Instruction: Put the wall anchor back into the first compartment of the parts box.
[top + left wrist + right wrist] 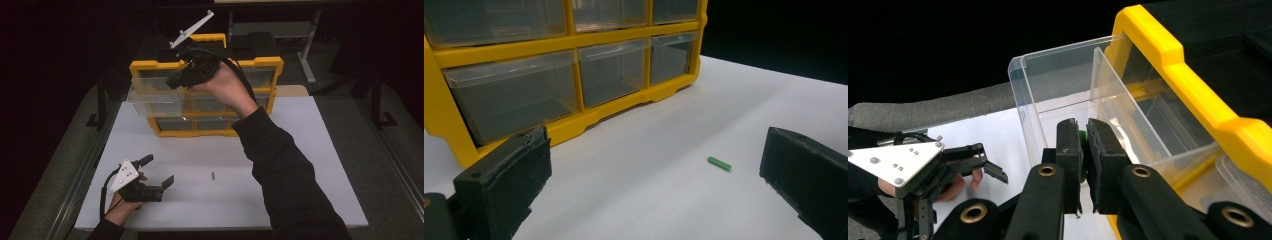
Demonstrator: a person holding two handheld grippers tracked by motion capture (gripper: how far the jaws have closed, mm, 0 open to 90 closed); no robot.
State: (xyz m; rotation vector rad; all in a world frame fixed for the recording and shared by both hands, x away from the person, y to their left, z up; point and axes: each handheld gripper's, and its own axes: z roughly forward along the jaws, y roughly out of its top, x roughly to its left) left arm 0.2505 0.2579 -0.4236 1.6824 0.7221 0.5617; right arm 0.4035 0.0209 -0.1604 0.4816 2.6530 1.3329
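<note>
A yellow organizer [150,65] with clear drawers stands at the back of the white table. Its upper left drawer [152,102] is pulled out. My right gripper [175,80] is held up over that drawer [1058,75]. In the right gripper view its jaws [1083,140] are shut on a small green piece [1082,136], of which just a sliver shows. A second small green piece [212,175] lies on the table. My left gripper [160,170] rests open near the front left, with that piece [719,163] lying ahead of its jaws [654,180], untouched.
The organizer's lower drawers [519,95] are closed and look empty. The white table top [300,150] ends in grey side rails, with dark floor and a table frame behind. The right forearm in its dark sleeve [285,170] crosses the table's right half.
</note>
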